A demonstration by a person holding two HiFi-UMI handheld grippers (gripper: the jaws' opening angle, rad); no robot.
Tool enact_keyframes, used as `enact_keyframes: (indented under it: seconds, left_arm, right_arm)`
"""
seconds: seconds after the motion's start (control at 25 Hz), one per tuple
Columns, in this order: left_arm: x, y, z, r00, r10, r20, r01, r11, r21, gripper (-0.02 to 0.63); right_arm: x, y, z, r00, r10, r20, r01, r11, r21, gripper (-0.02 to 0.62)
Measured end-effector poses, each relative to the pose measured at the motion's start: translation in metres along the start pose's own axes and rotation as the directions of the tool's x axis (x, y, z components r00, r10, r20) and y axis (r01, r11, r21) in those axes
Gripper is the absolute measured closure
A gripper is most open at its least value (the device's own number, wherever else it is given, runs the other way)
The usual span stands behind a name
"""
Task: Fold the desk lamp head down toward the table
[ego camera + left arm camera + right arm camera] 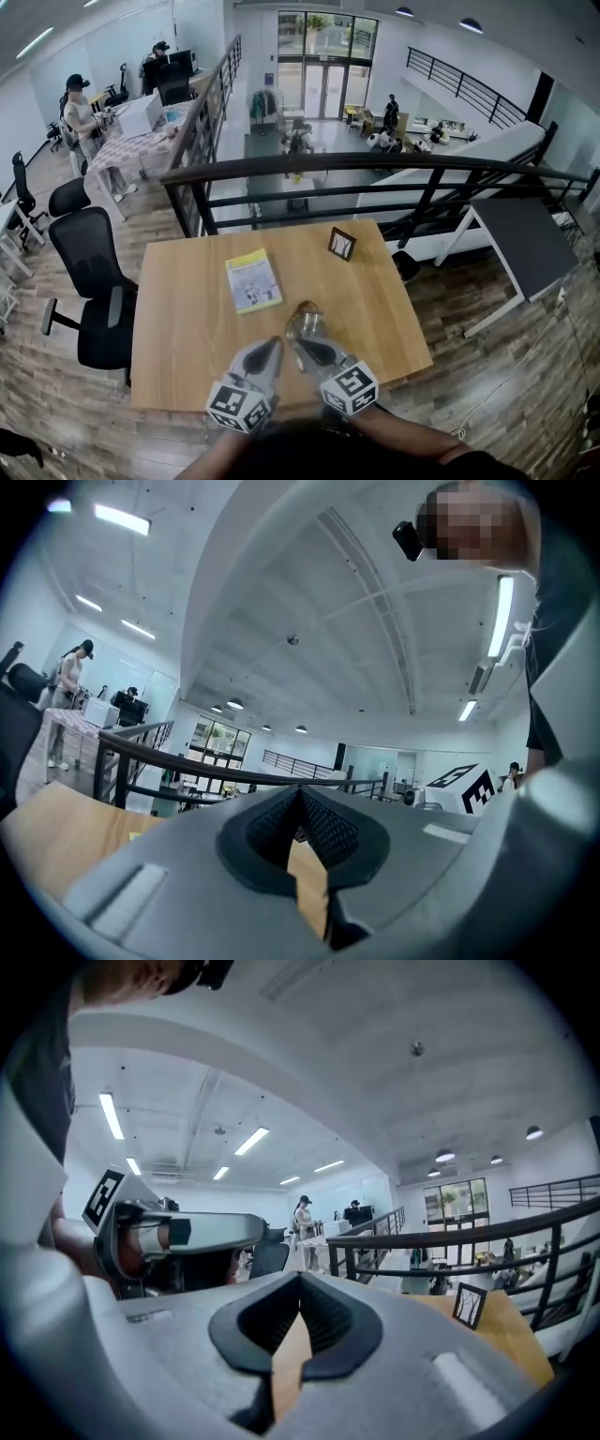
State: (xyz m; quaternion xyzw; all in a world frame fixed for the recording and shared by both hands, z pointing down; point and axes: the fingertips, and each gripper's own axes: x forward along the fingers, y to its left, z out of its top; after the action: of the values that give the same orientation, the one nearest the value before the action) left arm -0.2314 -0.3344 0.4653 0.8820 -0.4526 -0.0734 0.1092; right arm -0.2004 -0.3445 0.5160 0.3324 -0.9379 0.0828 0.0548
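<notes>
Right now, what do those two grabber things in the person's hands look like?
Both are pale grey, with smooth, rounded shells that narrow toward the tips. The left gripper and the right gripper each carry a white cube printed with black square markers. Inside the jaws sit black pads with a bumpy grid texture.

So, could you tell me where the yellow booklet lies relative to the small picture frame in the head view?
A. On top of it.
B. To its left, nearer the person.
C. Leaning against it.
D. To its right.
B: the yellow booklet lies flat on the wooden table, apart from the picture frame, to its left and nearer the person.
</notes>
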Motion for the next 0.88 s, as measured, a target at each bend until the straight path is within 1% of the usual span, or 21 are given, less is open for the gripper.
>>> enact_keyframes:
  seconds: [0.16, 0.32, 0.56, 0.68, 0.8, 0.88]
  left_arm:
    - [-0.002, -0.010, 0.003, 0.999, -0.043, 0.002, 0.043, 0.999, 0.005, 0.606]
    - [-0.018, -0.014, -0.001, 0.998, -0.067, -0.005, 0.067, 0.998, -0.008, 0.606]
    - [-0.048, -0.016, -0.020, 0.995, -0.090, -0.030, 0.089, 0.995, -0.037, 0.606]
    - [-0.060, -0.021, -0.020, 0.996, -0.089, -0.028, 0.088, 0.995, -0.040, 0.606]
    - [-0.073, -0.033, -0.013, 0.997, -0.082, -0.015, 0.082, 0.996, -0.017, 0.606]
    - [-0.081, -0.044, -0.009, 0.998, -0.067, -0.004, 0.067, 0.998, -0.001, 0.606]
  right_arm:
    - [-0.007, 0.006, 0.007, 0.999, -0.026, 0.019, 0.026, 1.000, -0.005, 0.592]
    - [-0.018, 0.023, -0.007, 0.998, -0.062, 0.014, 0.062, 0.998, 0.013, 0.592]
    - [-0.034, 0.052, -0.021, 0.993, -0.113, 0.023, 0.112, 0.993, 0.031, 0.592]
    - [-0.041, 0.065, -0.019, 0.993, -0.113, 0.036, 0.112, 0.993, 0.025, 0.592]
    - [-0.054, 0.078, -0.011, 0.993, -0.101, 0.065, 0.102, 0.995, -0.005, 0.592]
    - [-0.066, 0.086, -0.008, 0.993, -0.086, 0.084, 0.087, 0.996, -0.006, 0.592]
